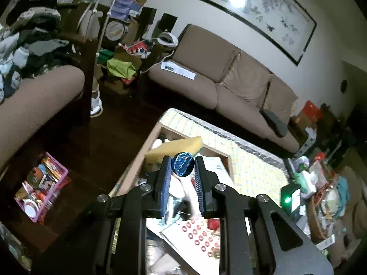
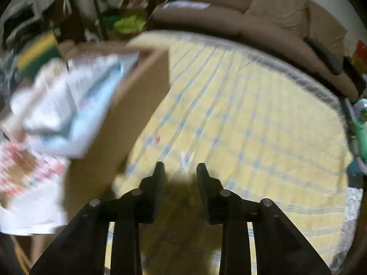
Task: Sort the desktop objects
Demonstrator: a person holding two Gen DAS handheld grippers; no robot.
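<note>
My left gripper (image 1: pixel 183 163) is shut on a small round object wrapped in blue foil (image 1: pixel 182 163), held above an open cardboard box (image 1: pixel 226 158). In the box lie a yellow sponge (image 1: pixel 176 147), white papers and other small items. My right gripper (image 2: pixel 180 167) is open and empty, low over the yellow-and-blue checked cloth (image 2: pixel 252 119) of the table. In the blurred right wrist view the cardboard box (image 2: pixel 128 105) stands to the left, with papers (image 2: pixel 75 105) and a yellow-green sponge (image 2: pixel 36 52) in it.
A brown sofa (image 1: pixel 229 78) runs behind the table. A pink basket (image 1: pixel 41 183) of small items sits on the dark floor at left. Cluttered things (image 1: pixel 321 183) crowd the table's right end. A sheet with red rings (image 1: pixel 199 236) lies below the left gripper.
</note>
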